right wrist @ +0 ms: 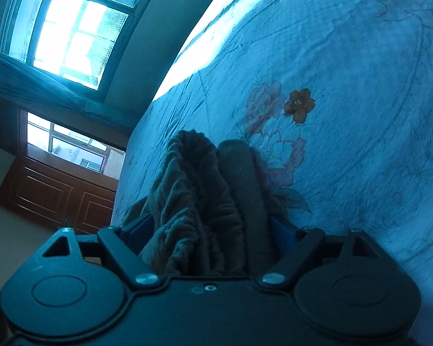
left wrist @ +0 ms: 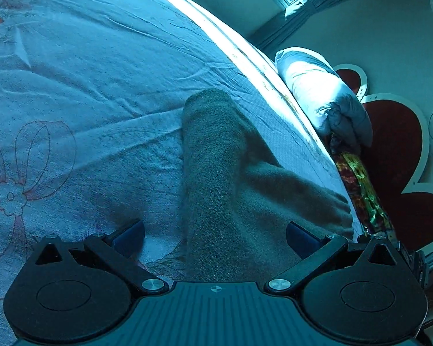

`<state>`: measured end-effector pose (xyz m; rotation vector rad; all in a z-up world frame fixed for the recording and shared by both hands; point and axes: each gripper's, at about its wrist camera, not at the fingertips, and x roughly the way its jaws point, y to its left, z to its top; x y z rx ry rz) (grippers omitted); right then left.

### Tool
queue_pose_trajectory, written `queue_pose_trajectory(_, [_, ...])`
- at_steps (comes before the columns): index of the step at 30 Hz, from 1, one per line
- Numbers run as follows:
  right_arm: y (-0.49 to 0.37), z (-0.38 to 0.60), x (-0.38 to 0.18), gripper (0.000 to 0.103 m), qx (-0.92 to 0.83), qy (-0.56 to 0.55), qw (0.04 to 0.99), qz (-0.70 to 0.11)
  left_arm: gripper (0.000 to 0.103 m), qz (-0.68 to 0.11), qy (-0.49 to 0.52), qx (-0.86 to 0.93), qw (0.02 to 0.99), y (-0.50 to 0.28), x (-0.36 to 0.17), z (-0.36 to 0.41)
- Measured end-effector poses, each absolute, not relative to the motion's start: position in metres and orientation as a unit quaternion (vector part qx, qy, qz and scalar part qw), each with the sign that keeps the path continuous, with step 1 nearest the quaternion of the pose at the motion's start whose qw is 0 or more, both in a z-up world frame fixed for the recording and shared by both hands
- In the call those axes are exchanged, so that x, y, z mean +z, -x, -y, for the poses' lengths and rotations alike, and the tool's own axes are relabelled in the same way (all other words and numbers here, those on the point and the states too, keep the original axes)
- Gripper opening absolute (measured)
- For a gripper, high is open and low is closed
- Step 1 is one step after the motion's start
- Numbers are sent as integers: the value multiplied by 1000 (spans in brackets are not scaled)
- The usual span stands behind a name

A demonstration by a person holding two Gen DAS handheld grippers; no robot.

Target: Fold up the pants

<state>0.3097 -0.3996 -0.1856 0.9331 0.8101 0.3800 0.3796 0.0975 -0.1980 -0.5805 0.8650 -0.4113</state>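
Note:
The grey fleece pants (left wrist: pixel 225 173) lie on the floral bed sheet (left wrist: pixel 86 86), one leg stretching away from me and another part spreading right toward the bed edge. My left gripper (left wrist: pixel 215 230) is open, its two fingers wide apart on either side of the pants fabric. In the right wrist view the pants (right wrist: pixel 199 201) are bunched, with the gathered waistband on the left and a smooth fold on the right. My right gripper (right wrist: pixel 210 227) has its fingers around this bunch, and the cloth fills the gap between them.
A pillow (left wrist: pixel 326 95) and a colourful cloth (left wrist: pixel 360 184) lie beyond the bed's right edge, by a red flower-shaped mat (left wrist: pixel 398 150). In the right wrist view a window (right wrist: pixel 72 26) and a wooden cabinet (right wrist: pixel 57 193) stand past the bed's left edge.

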Motion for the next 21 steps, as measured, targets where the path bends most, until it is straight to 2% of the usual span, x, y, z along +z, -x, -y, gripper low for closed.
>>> queue_pose_trajectory(9, [-313,384,-184,75,183,-411,809,-379,103,-400,267,-183,857,-381,-198,-86])
queue_pose_trajectory(12, [-311,396,-186,62,176,-435,800,-374,97,-408,269,-200,849,-382,-196,-93])
queue_pose_trajectory(14, [-310,404,-191,58,180,-451,790,-375,92,-410,307,-209,833,-382,-200,-107])
queue_pose_trajectory(21, [-295,406,-189,58,183,-442,795,-373,91,-411,359,-234,805,-374,-210,-117])
